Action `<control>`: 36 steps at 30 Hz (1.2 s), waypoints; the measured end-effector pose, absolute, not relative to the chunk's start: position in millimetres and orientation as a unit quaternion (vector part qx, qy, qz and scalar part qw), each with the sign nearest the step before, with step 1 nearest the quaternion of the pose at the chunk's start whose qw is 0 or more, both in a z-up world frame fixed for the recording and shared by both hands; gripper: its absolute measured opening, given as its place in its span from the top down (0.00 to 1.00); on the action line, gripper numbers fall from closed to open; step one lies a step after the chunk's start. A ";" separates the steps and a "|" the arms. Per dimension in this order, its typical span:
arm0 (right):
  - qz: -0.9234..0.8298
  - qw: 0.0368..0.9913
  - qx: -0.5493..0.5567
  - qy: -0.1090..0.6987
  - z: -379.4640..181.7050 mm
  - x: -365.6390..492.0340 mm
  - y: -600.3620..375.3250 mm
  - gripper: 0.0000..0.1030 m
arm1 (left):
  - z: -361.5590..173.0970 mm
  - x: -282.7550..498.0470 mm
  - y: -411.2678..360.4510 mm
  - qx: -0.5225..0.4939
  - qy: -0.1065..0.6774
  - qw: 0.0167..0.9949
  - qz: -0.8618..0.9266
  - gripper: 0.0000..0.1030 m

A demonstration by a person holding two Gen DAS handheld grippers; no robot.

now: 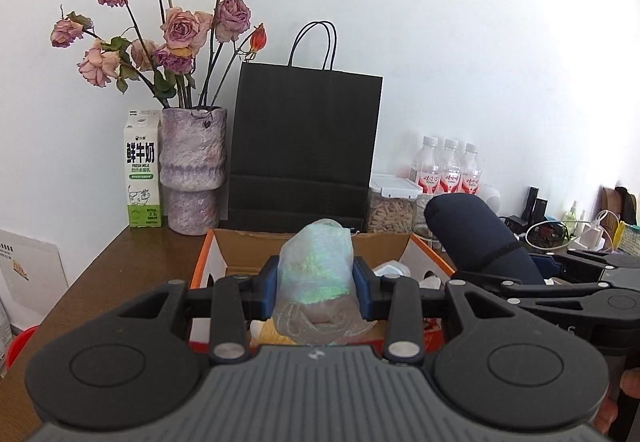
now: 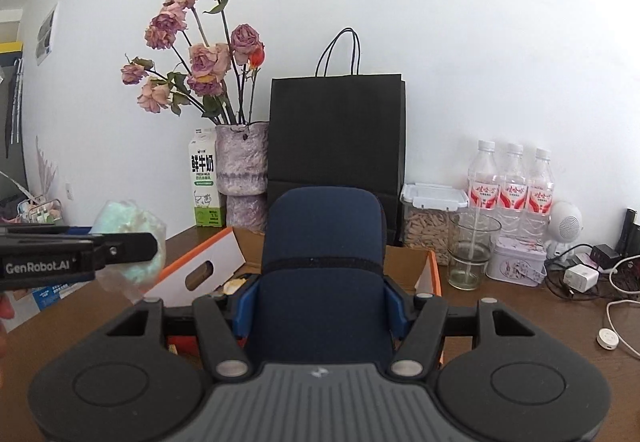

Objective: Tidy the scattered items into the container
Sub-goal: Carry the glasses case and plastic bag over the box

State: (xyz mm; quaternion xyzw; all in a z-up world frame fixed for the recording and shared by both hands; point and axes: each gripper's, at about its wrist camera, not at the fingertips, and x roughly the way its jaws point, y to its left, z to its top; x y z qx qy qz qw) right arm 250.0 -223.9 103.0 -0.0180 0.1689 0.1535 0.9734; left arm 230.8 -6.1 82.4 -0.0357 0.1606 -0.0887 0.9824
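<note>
- A brown wooden table point(image 2: 500, 306) is carrying everything; a black paper bag point(image 1: 306, 137) is standing upright against the white wall at its back
- A purple vase point(image 1: 194, 169) of dried roses point(image 1: 180, 25) is sitting just left of the bag; a milk carton point(image 1: 142, 169) is standing beside the vase, on its left
- An open cardboard box point(image 1: 240, 250) with orange edges is lying in front of the bag; both grippers are hovering at its near side
- The right gripper point(image 2: 322, 302) is clamping a dark blue case point(image 2: 324, 242) between its blue pads; the case is standing upright above the box
- The left gripper point(image 1: 316, 288) is squeezing a crumpled iridescent plastic bundle point(image 1: 316, 270); the bundle is being held over the box's near rim
- Three water bottles point(image 2: 512, 189), a lidded jar of seeds point(image 2: 430, 226), an empty glass point(image 2: 470, 254) and a small tin point(image 2: 516, 262) are grouping to the right of the box
</note>
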 end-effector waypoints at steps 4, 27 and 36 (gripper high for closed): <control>0.162 0.972 -0.012 0.170 105.3 284.6 -207.3 0.41 | 83.7 269.0 -4.3 -0.049 0.157 0.982 -0.095 0.63; 0.155 0.948 -0.049 0.274 36.2 416.1 -152.1 0.41 | 18.3 407.3 4.6 -0.045 0.267 0.959 -0.088 0.63; 0.159 0.947 -0.050 0.275 35.7 418.2 -152.6 0.40 | 19.8 407.3 5.3 -0.041 0.261 0.961 -0.085 0.59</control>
